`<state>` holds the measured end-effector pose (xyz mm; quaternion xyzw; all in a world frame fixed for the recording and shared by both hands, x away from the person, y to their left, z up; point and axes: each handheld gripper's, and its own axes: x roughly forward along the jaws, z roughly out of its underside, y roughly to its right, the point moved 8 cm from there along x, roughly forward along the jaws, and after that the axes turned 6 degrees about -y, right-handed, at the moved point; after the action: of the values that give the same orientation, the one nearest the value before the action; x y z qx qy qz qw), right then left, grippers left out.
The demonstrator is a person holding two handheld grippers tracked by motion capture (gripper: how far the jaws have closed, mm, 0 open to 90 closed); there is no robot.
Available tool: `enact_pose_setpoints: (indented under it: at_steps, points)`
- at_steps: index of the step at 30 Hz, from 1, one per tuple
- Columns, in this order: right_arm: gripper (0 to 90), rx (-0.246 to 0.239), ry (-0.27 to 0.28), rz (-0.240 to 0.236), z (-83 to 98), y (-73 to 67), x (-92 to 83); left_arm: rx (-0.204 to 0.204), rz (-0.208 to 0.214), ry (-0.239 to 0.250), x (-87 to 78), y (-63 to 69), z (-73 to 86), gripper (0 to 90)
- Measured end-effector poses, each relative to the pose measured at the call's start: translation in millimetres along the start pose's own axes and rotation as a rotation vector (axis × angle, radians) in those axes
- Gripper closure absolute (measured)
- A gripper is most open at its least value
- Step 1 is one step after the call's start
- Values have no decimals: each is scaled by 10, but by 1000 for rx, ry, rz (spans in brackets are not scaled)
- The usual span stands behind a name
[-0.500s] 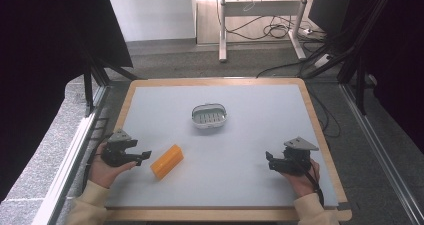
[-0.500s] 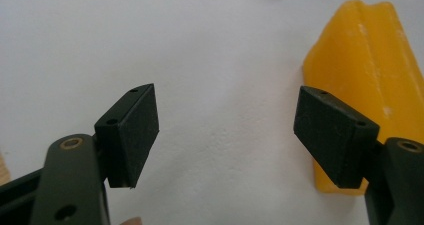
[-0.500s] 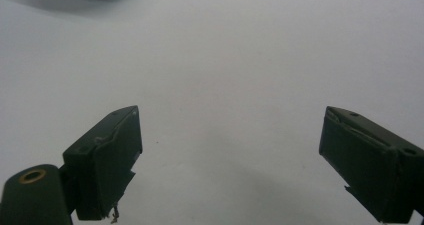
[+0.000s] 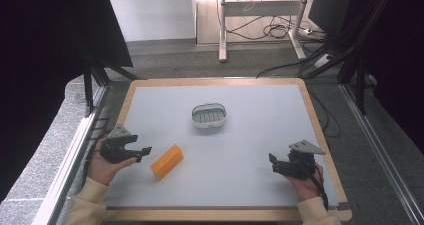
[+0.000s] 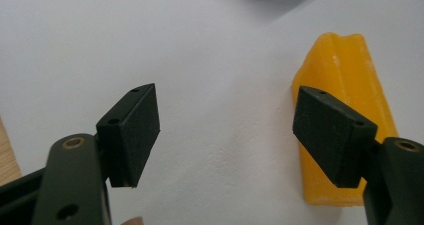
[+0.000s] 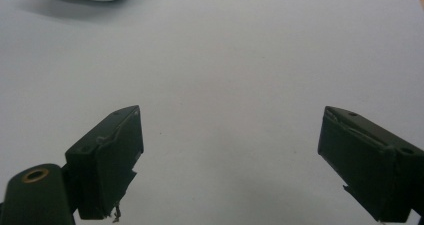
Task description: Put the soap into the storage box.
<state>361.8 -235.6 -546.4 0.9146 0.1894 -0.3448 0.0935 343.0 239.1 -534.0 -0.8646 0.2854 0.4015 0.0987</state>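
The left tool (image 4: 141, 153), jaws wide and empty, is lining up on the orange soap bar (image 4: 167, 161); next it must shift sideways to straddle it, while the right tool (image 4: 273, 163) waits wide open.

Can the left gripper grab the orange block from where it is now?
Probably yes. The left gripper is open and sits right beside the orange block, with bare table between them. In the left gripper view the block lies off to one side, so it would need a small shift first.
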Motion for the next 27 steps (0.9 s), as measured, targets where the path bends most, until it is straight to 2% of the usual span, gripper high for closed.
enact_pose_setpoints:
  at_steps: [2,6,11,14,18,22,27]
  points:
    - [127,-9,4,6,-1,-3,-12,0,1,-14,-1,-6,17,275]
    - [142,-13,15,16,-11,21,-13,-12,20,-12,-31,-11,16,284]
    - [142,-24,4,7,6,12,27,-3,5,-32,-49,-13,3,285]
    - [142,-40,6,7,9,-15,-6,9,2,-39,-91,38,-21,285]
    - [152,-58,19,-1,14,-60,-71,43,-9,-25,-226,121,-112,290]
    - [155,-61,30,-4,8,-76,-102,51,6,-26,-281,180,-176,296]
    - [157,-68,30,-7,-1,-74,-79,63,38,-54,-243,215,-209,299]
